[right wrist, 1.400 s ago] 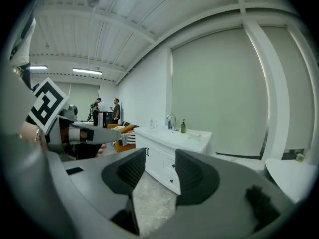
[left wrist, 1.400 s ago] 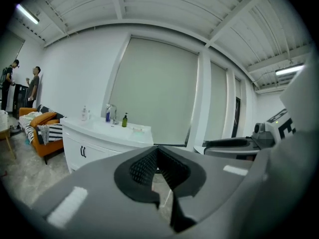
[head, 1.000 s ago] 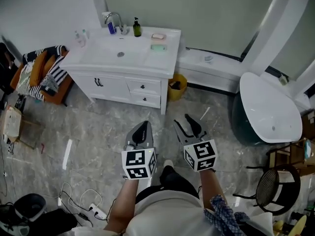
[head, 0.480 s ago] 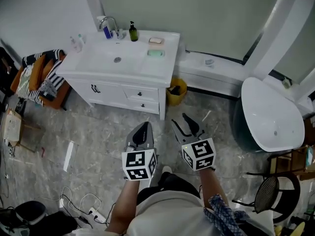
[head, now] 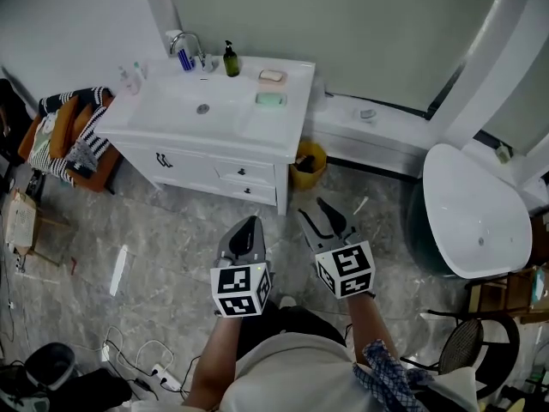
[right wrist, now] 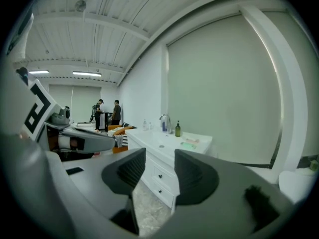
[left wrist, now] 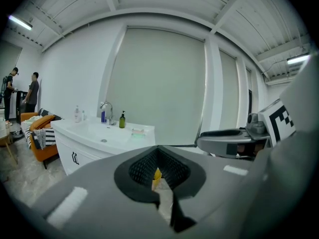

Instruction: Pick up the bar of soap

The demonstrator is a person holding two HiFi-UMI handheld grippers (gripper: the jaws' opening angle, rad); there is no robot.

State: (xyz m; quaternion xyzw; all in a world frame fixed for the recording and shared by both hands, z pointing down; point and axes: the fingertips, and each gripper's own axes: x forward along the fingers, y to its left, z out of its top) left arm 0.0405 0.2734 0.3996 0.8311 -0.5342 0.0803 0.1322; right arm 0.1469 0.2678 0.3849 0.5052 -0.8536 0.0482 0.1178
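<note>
On the right side of the white vanity top (head: 287,127), a pink bar of soap (head: 272,75) lies behind a green bar (head: 269,99). Both bars also show small and far off in the left gripper view (left wrist: 136,133) and in the right gripper view (right wrist: 190,144). My left gripper (head: 250,220) hovers over the floor well short of the vanity. Its jaws meet at the tips with nothing in them (left wrist: 158,147). My right gripper (head: 316,209) is beside it, open and empty (right wrist: 159,159).
A faucet (head: 184,43) and a dark pump bottle (head: 230,60) stand behind the basin. A yellow bin (head: 307,157) sits by the vanity's right end, a white bathtub (head: 476,209) farther right, an orange chair with striped cloth (head: 69,136) to the left. Two people (left wrist: 32,91) stand far off.
The person has walked nearer to the vanity, carrying both grippers forward side by side. Neither gripper's jaws have changed.
</note>
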